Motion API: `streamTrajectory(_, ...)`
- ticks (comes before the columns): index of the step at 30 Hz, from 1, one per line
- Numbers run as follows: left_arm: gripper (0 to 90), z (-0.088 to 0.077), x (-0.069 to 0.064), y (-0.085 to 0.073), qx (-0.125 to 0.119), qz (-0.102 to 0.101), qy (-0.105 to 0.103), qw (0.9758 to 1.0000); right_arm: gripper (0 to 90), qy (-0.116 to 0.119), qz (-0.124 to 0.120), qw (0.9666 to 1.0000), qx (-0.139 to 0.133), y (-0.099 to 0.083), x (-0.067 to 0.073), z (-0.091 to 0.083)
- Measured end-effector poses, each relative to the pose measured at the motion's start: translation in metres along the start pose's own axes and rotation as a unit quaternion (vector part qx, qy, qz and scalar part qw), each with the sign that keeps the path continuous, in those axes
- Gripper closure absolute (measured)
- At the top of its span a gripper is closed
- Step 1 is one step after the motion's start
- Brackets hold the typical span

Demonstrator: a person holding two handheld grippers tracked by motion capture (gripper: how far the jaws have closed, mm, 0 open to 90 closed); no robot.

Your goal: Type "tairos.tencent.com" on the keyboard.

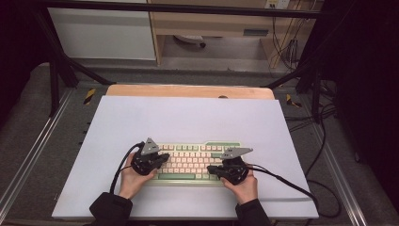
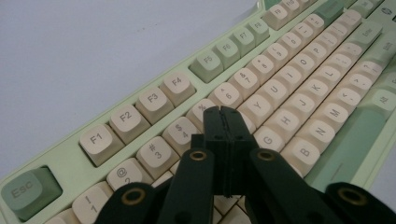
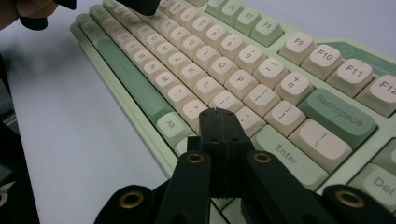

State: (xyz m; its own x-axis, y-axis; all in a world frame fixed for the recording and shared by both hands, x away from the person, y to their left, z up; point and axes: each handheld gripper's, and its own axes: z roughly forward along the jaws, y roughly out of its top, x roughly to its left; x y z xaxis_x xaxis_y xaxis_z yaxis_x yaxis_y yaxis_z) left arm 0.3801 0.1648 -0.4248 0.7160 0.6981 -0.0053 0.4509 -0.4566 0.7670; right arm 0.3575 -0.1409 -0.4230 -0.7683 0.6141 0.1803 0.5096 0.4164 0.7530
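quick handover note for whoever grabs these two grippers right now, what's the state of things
Left gripper: jaws shut, nothing between them, tips over the keys near 5 and T.
Right gripper: jaws shut, nothing held, tips over the keys left of Enter.
Keyboard: flat on the white sheet, near the person's edge, all visible keycaps in place.
Done: both grippers are poised at the keys.
Left: whether any key is being pressed can't be told; the work on the keys likely comes next.
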Motion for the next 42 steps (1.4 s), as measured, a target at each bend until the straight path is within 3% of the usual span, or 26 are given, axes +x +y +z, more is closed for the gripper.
streamTrajectory(20, 89.7, 0.005, -0.001, -0.004, 0.002, 0.005, -0.001, 1.0000, 90.0, -0.002, -0.001, 1.0000, -0.004, 0.001, 0.001, -0.003)
streamTrajectory(42, 89.7, -0.015, 0.000, -0.010, -0.014, 0.003, -0.004, 0.9999, 90.0, -0.005, -0.001, 0.9999, -0.013, 0.003, 0.001, -0.008)
